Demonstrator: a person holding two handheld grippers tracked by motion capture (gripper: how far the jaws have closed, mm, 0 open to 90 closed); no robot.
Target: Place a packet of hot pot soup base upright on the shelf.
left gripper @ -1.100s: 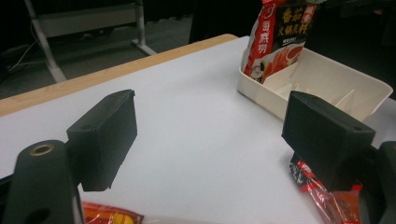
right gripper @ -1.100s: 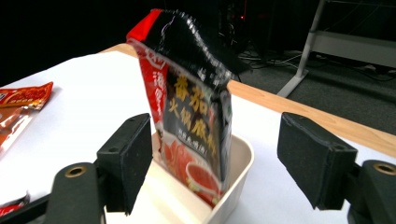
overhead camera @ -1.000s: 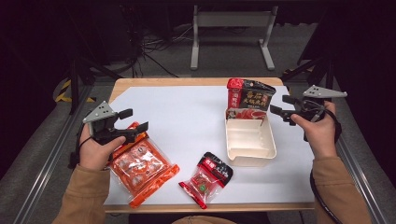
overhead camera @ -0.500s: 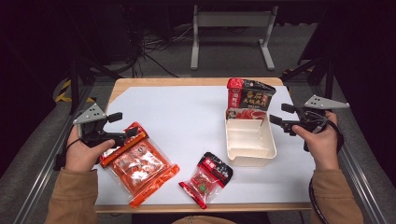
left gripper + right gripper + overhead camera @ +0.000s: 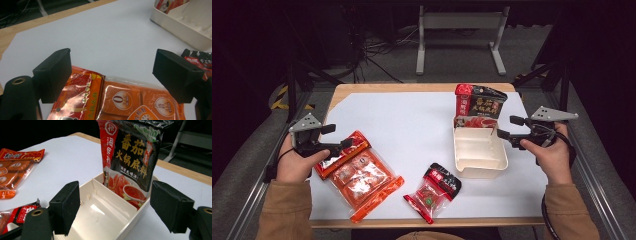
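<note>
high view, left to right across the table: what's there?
left gripper → orange packet → small red-and-black packet → cream tray holding the upright black-and-red sauce packet → right gripper

White-topped table carries orange packets, red-black sachet, cream tray

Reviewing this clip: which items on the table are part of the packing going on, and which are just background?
In the job:
- left gripper, open over the orange packet
- right gripper, open beside the white tray
- tomato soup-base packet, standing in the tray's far compartment
- small red-black packet

Lying about:
- white table sheet
- metal stand behind the table
- floor cables
</note>
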